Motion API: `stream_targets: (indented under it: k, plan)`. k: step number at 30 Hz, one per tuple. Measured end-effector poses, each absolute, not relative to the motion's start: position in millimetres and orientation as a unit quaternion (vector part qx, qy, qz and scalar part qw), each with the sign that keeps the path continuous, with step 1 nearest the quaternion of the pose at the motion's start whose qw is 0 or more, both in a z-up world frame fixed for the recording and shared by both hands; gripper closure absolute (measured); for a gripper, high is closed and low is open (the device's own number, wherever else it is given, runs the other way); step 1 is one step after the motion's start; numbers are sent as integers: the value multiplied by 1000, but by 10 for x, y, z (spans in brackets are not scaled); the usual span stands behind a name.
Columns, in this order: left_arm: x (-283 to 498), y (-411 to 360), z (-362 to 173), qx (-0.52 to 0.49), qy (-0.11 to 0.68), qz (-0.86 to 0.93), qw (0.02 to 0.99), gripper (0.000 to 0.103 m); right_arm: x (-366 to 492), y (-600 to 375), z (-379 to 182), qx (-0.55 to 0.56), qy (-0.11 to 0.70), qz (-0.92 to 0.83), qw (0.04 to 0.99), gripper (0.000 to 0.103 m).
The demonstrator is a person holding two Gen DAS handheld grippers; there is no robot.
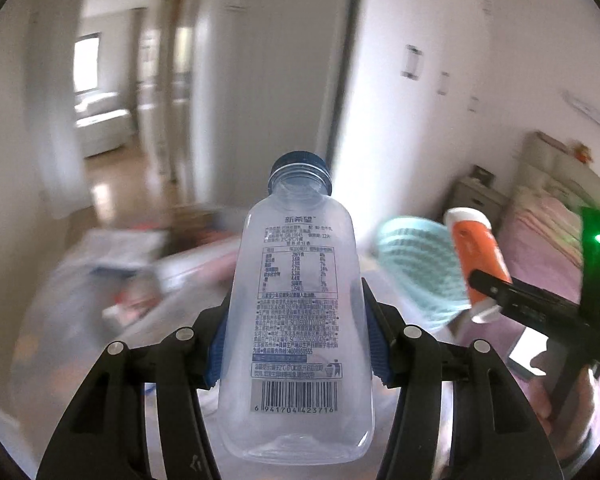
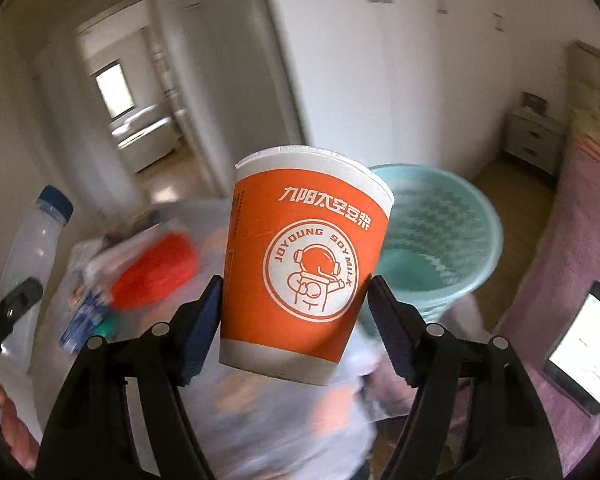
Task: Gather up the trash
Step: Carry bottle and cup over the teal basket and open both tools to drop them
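Note:
My left gripper is shut on an empty clear plastic bottle with a blue cap, held upright in the air. The bottle also shows at the left of the right wrist view. My right gripper is shut on an orange and white paper cup, upright. The cup shows at the right of the left wrist view, with the right gripper's finger on it. A teal mesh waste basket stands just behind and right of the cup; it shows in the left wrist view too.
A clear plastic bag of trash with a red item lies on the floor at the left, blurred. A bed with pink cover carries a lit tablet at the right. A white nightstand stands by the wall. A doorway opens behind.

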State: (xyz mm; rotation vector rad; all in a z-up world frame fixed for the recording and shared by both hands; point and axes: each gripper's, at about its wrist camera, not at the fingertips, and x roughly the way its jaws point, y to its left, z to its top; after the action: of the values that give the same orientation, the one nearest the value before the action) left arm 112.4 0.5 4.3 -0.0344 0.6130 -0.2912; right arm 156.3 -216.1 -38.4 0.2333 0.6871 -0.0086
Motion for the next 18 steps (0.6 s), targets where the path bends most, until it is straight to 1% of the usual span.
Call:
stream_targets:
  k: [4, 8, 15, 18]
  plan:
    - [1484, -574, -23, -13, 316, -199, 927, 50, 1690, -2771, -419, 153, 342, -57, 926, 34]
    - [1871, -1111, -171, -3, 334, -233, 913, 50, 1786, -3134, -488, 166, 346, -88, 919, 34]
    - [2538, -1743, -667, 0, 397, -262, 880, 50, 2019, -3448, -744, 173, 375, -121, 903, 34]
    - [2727, -1877, -887, -7, 421, -267, 867, 50, 2109, -3492, -853, 176, 387, -119, 897, 34]
